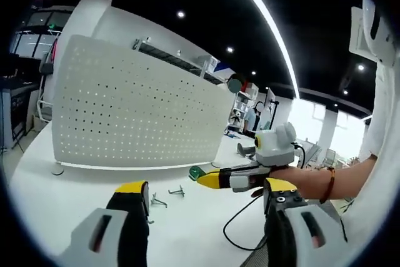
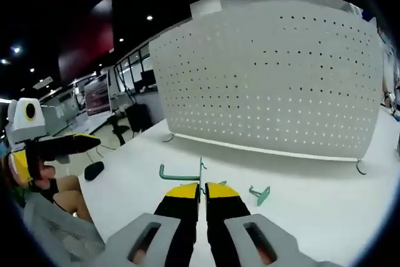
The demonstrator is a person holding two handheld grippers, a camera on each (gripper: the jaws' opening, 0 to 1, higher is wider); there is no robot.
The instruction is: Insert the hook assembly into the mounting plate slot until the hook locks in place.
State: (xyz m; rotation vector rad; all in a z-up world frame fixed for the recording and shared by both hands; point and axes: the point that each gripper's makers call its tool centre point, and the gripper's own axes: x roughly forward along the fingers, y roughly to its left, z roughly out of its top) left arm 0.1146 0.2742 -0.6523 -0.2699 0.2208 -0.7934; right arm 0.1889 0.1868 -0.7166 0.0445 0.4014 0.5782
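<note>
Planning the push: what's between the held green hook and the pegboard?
Bare white table in the right gripper view; the right gripper holds the green hook short of the pegboard.

We see a white table (image 1: 187, 229) carrying an upright perforated mounting plate (image 1: 134, 114) on small feet. Loose hooks (image 1: 177, 191) lie on it before the plate, and a black cable (image 1: 240, 226) lies near its edge.

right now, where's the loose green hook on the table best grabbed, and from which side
Likely by its straight shank, from above, jaws across it: the loose green hook lies flat on the table, so nothing fits beneath from the side. Leave its wider plate end free for the pegboard.
</note>
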